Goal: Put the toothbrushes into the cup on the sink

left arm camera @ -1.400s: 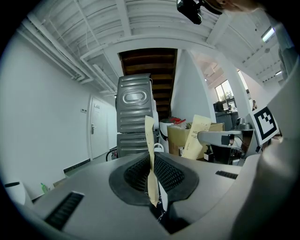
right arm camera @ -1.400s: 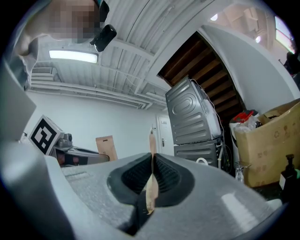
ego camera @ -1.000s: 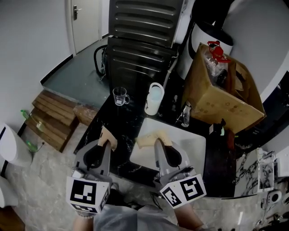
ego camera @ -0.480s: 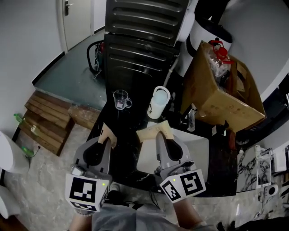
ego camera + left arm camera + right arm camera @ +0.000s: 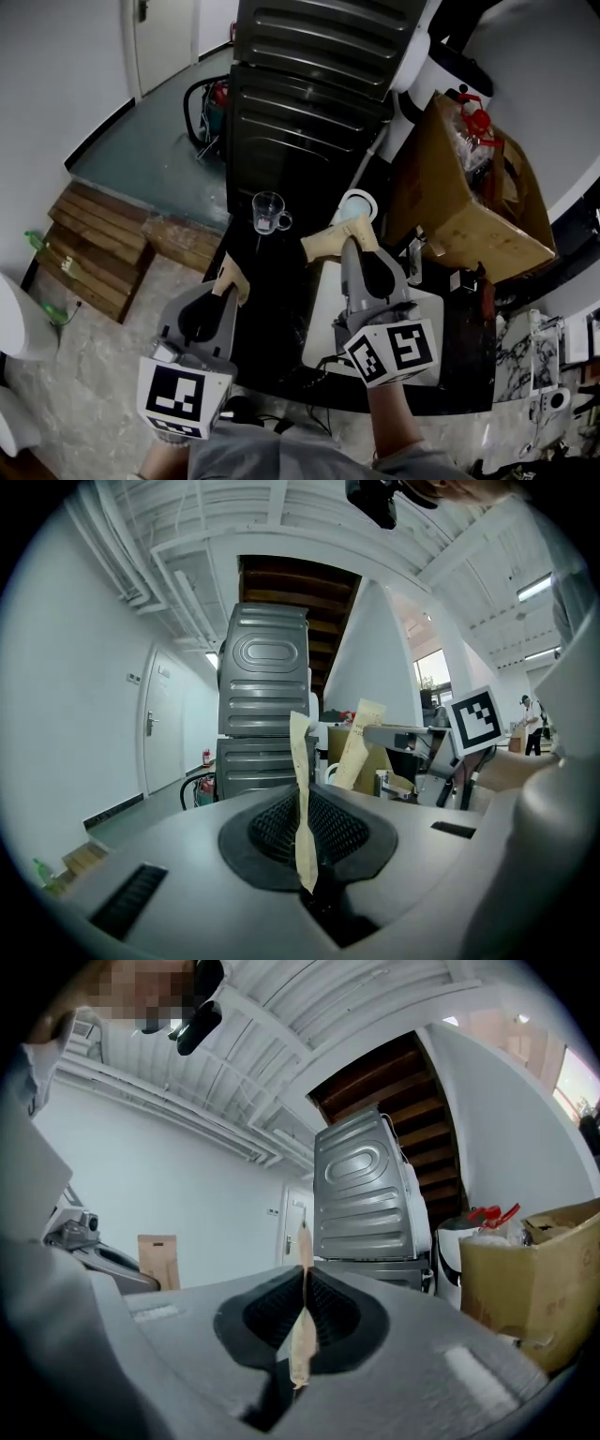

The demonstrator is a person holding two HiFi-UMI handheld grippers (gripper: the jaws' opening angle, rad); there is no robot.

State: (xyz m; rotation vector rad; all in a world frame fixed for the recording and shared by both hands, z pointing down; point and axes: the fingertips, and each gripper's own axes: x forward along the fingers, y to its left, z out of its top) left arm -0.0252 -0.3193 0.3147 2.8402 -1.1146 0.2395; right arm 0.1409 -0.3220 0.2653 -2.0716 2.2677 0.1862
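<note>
The right tool with tan packet just beside white cup

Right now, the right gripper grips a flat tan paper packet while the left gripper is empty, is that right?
Not quite: the left gripper is not empty. The left gripper view shows its jaws shut on a tan paper packet as well. The right gripper does grip a second packet.

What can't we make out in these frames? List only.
- Left tan packet, clamped in the left gripper, and right tan packet, clamped in the right gripper: the paper is opaque in every view, so the contents are unseen.
- White cup, head view: the right tan packet covers most of it, so its inside is unseen.
- Sink, head view: the right gripper hides most of the basin.
</note>
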